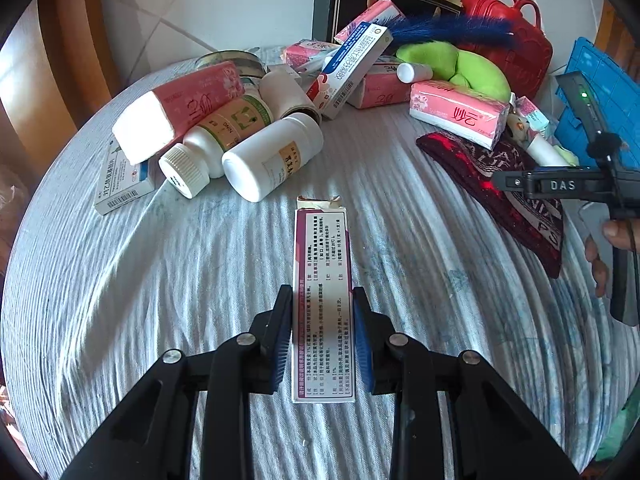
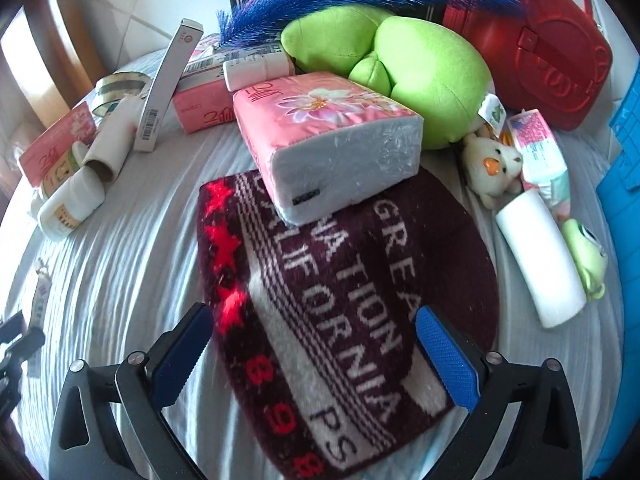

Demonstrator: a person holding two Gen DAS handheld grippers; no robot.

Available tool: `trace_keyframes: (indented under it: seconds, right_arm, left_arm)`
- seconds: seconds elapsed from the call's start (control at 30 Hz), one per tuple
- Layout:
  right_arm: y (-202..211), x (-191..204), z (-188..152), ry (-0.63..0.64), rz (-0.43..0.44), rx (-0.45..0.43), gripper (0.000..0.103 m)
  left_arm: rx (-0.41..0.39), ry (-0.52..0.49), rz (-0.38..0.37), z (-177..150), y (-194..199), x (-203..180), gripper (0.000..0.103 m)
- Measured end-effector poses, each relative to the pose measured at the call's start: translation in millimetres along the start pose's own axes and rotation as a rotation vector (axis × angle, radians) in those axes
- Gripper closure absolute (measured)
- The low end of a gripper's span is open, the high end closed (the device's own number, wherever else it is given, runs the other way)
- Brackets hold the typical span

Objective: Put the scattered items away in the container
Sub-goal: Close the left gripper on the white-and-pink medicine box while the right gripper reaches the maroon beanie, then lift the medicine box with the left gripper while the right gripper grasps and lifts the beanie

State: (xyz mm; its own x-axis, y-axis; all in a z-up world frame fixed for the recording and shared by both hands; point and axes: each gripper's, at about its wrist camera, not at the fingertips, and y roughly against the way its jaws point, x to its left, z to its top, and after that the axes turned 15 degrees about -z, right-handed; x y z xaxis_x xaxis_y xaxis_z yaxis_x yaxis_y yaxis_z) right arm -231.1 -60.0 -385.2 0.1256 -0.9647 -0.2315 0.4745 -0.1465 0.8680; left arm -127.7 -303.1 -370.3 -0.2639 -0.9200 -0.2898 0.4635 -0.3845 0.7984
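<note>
Blue crate (image 1: pixel 600 92): contents unseen | left tool (image 1: pixel 323 336) grips medicine box (image 1: pixel 322 280) | right tool (image 2: pixel 316 348) wide over beanie (image 2: pixel 320 320)

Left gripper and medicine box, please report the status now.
Left gripper around medicine box, contact unclear. Right gripper open over maroon hat. Tissue pack lies on hat.

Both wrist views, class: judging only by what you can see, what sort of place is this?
Probably a room in a home, not a workshop. A cloth-covered table carries household clutter: medicine bottles, pink tissue packs, a green plush toy and a red handbag. A tiled wall stands behind.
</note>
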Motion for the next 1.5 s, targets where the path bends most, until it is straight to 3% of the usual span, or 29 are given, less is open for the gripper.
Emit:
trace_keyframes:
  seconds: [0.13,0.23,0.47,0.57,0.63,0.73,0.97,1.27,1.5]
  right_arm:
    - [-18.6,13.4,5.3,0.034,0.002,0.007,0.0]
    - [-18.4,18.7,4.5,0.077,-0.01,-0.035,0.0]
    - [-19.5,11.2,6.8,0.094,0.012,0.008,0.004]
    - [-11.2,8.5,4.4,0.115,0.026,-0.024,0.033]
    - [-6.4,5.6,3.4,0.117,0.02,-0.034,0.069]
    - [-4.6,-2.1,2.0,0.097,0.023,-0.022,0.084]
    - [9.7,-28.1,-5.3,0.039,0.067,-0.002,0.086]
    - [54.6,-59.9,-38.4,0.02,0.086,0.0,0.087]
    - [88.4,-47.7,-39.4,0.006,0.114,-0.014,0.087]
  left_arm:
    - [-0.005,0.009,-0.01,-4.4,6.6,-0.3,0.075]
    - [-0.016,0.005,-0.013,-5.1,11.3,-3.0,0.075]
    - [-0.038,0.008,-0.018,3.5,18.1,-8.6,0.075]
    - [-0.044,0.007,-0.02,4.6,20.7,-11.8,0.075]
    - [-0.048,0.003,-0.021,5.0,22.8,-14.6,0.075]
    - [-0.054,0.002,-0.02,5.7,26.4,-18.5,0.075]
    - [-0.073,-0.007,-0.016,9.2,41.0,-29.7,0.075]
    - [-0.108,-0.006,-0.007,18.4,62.7,-52.1,0.075]
    - [-0.12,-0.011,0.003,26.9,80.7,-75.5,0.075]
